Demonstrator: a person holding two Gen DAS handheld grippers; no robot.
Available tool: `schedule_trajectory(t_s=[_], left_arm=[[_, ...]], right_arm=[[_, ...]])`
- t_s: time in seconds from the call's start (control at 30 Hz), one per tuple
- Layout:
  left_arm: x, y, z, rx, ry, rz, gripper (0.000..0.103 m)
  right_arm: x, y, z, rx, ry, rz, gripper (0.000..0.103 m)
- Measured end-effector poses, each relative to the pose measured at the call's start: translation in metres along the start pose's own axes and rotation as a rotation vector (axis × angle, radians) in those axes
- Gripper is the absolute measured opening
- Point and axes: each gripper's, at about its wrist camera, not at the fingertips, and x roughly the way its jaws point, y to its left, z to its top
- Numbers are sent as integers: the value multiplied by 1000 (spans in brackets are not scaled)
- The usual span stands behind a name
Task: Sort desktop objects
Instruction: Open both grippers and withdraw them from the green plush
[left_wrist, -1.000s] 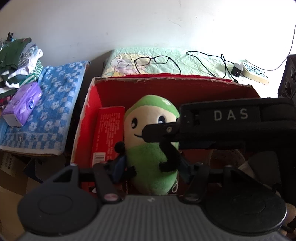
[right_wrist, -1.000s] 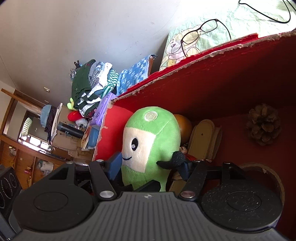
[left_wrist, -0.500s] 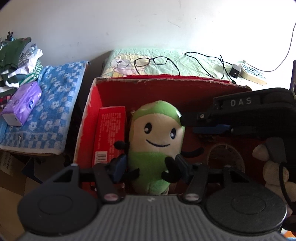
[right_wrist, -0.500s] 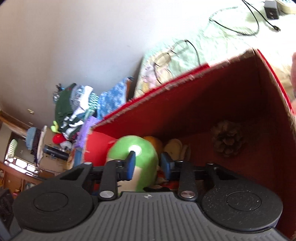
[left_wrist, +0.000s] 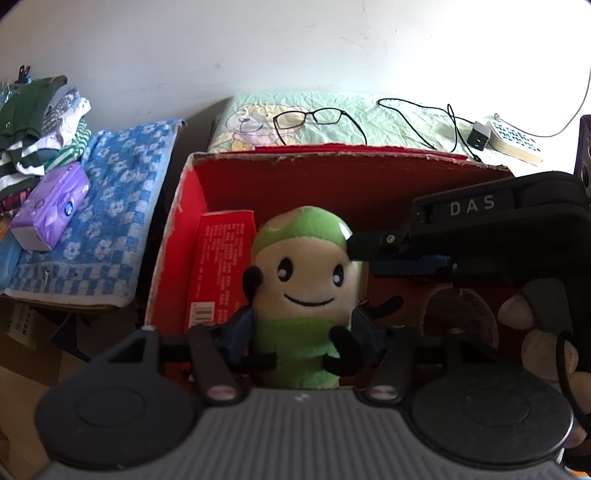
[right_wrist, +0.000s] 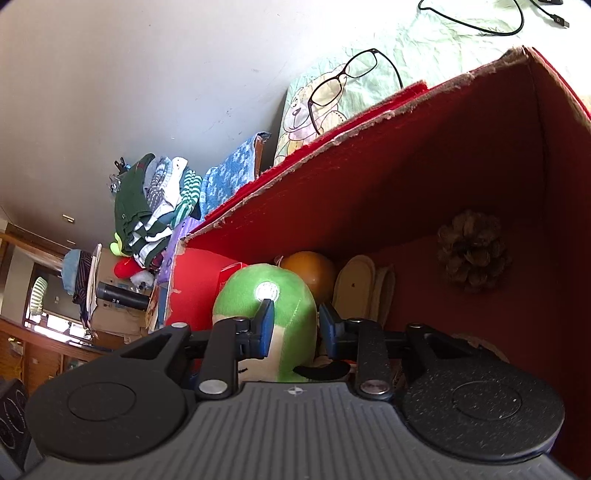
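A green and cream plush toy with a smiling face stands upright inside the red cardboard box. My left gripper is shut on the toy's lower body. My right gripper hovers just above the toy's green head with its jaws narrowly apart and empty; it also shows in the left wrist view at the toy's right side. A flat red packet lies in the box left of the toy.
In the box lie a pine cone, an orange ball and wooden pieces. Behind the box are glasses, a cable and charger. A blue towel, a purple tissue pack and folded clothes are at the left.
My right gripper let go of the toy's head, lifted off and pulled back to the right. The toy, held by my left gripper, turned its face toward the left camera.
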Motion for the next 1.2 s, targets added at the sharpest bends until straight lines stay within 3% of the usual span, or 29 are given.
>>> schedule_trajectory(t_s=[0.5, 0.67, 1.2], left_arm=[[4, -8, 2, 6, 14, 32, 72], [8, -6, 1, -8, 33, 47, 88], [3, -1, 2, -47, 41, 55, 86]], right_arm=[[-2, 1, -1, -7, -12, 2, 32], [-2, 1, 0, -12, -14, 1, 32], [-5, 5, -2, -30, -40, -25, 35]])
